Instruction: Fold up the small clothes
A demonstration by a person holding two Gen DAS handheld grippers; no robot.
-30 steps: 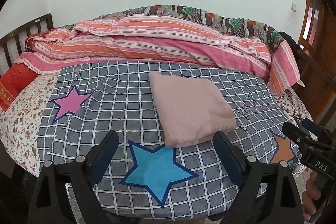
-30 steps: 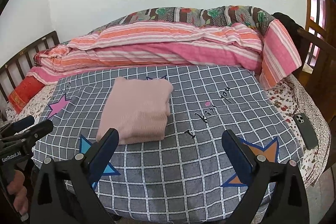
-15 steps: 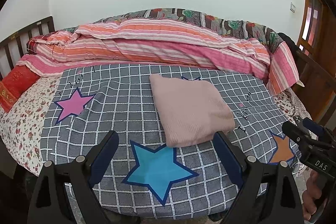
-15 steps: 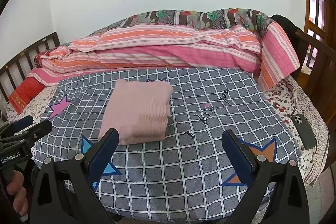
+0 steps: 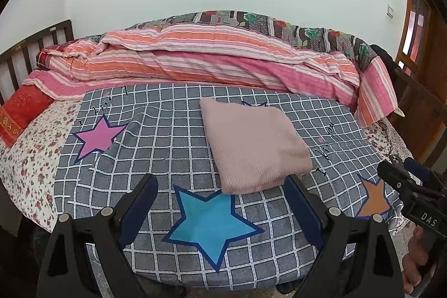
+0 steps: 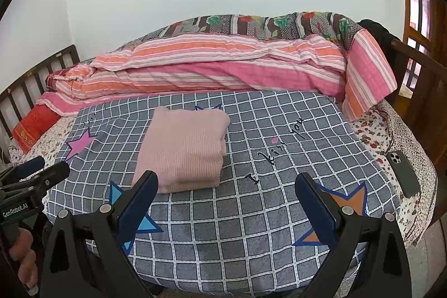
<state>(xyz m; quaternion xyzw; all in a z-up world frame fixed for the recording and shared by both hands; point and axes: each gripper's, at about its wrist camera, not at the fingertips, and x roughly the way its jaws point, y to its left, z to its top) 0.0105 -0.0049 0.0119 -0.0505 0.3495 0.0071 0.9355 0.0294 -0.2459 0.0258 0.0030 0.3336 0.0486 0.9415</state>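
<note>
A pink knitted garment [image 5: 255, 145], folded into a thick rectangle, is seen lying flat on a grey checked blanket [image 5: 173, 141] printed with coloured stars, which is spread over a bed. The garment is placed near the middle of the blanket, between a pink star [image 5: 97, 136] and black handwritten lettering [image 6: 275, 151], and its near edge sits just above a blue star [image 5: 211, 222]. The left gripper [image 5: 222, 210] is held with its two blue-padded fingers spread wide; nothing is gripped or touched, and it is raised above the blanket's near edge, short of the garment. The right gripper [image 6: 227, 210] is likewise spread wide and empty, held above the near part of the blanket, to the right of the garment. A rolled pink and orange striped quilt [image 6: 218, 69] is laid along the far side of the bed. A dark phone [image 6: 402, 173] is seen resting on the floral sheet [image 6: 391, 136] at the right edge.
</note>
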